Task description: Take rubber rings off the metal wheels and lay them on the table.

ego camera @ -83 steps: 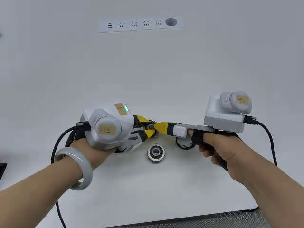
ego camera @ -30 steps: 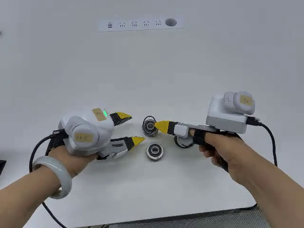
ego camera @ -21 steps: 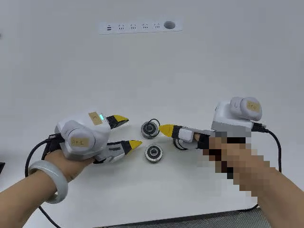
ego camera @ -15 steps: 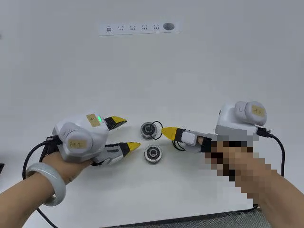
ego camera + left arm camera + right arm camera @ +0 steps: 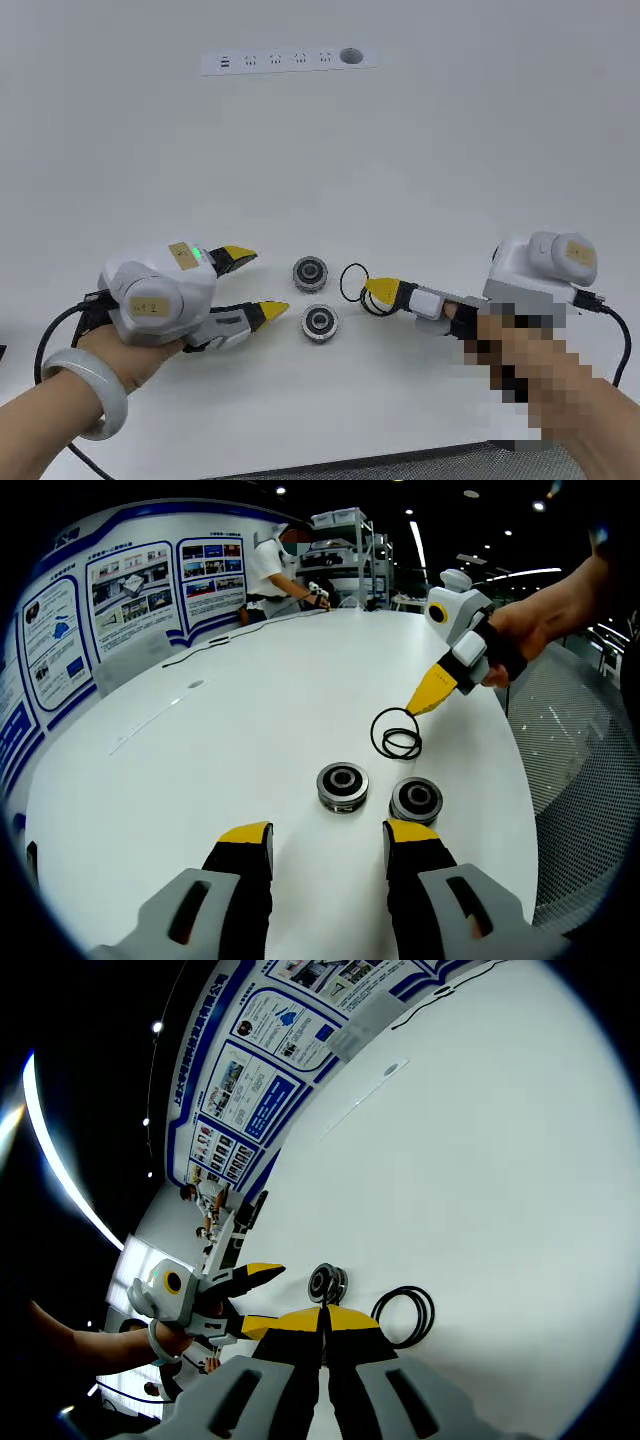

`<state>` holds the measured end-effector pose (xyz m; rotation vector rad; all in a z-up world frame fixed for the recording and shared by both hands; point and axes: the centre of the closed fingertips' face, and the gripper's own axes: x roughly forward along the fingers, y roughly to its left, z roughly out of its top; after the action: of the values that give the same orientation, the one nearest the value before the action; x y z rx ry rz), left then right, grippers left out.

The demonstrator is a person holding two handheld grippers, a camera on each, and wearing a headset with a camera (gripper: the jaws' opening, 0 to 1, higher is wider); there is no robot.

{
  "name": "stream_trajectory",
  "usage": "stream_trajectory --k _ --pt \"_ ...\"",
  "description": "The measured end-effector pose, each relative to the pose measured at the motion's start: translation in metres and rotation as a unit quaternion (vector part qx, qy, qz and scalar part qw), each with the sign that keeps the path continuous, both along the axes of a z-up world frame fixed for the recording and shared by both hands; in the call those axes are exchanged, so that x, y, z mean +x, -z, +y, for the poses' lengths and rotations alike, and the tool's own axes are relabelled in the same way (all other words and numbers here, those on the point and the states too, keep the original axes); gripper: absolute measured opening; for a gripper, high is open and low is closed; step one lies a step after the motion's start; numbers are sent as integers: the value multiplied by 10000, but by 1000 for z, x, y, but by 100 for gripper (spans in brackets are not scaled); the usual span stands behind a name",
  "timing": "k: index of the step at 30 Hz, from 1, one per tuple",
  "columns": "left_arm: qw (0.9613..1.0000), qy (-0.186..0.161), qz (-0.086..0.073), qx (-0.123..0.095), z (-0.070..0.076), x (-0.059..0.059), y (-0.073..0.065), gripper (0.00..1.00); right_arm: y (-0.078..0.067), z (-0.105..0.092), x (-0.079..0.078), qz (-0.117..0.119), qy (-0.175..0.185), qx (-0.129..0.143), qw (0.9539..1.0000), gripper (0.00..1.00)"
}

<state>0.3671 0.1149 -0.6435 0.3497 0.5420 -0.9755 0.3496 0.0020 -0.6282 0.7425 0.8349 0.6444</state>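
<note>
Wide-spread left tool (image 5: pixel 260 281), closed right tool (image 5: pixel 372 288), perhaps touching rings (image 5: pixel 398 752)

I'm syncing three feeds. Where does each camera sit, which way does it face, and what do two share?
Head view: on the headset, looking forward and down at the white table; the person's forearms, open left claw and shut right claw show.
Left gripper view: on the left claw, looking along its own jaws at two silver metal wheels and black rubber rings.
Right gripper view: on the right claw, looking past its jaws toward the left claw.
Shared: both gripper views see the rings, from opposite sides.
</note>
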Motion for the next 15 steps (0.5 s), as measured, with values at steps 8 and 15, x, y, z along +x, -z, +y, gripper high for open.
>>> stream_trajectory --k 8,15 --pt "10000 -58 13 10 5 -2 0 45 3 -8 -5 66 111 -30 9999 2" --pt "10000 -83 32 14 7 -5 1 45 10 -15 -7 163 202 -85 9996 2"
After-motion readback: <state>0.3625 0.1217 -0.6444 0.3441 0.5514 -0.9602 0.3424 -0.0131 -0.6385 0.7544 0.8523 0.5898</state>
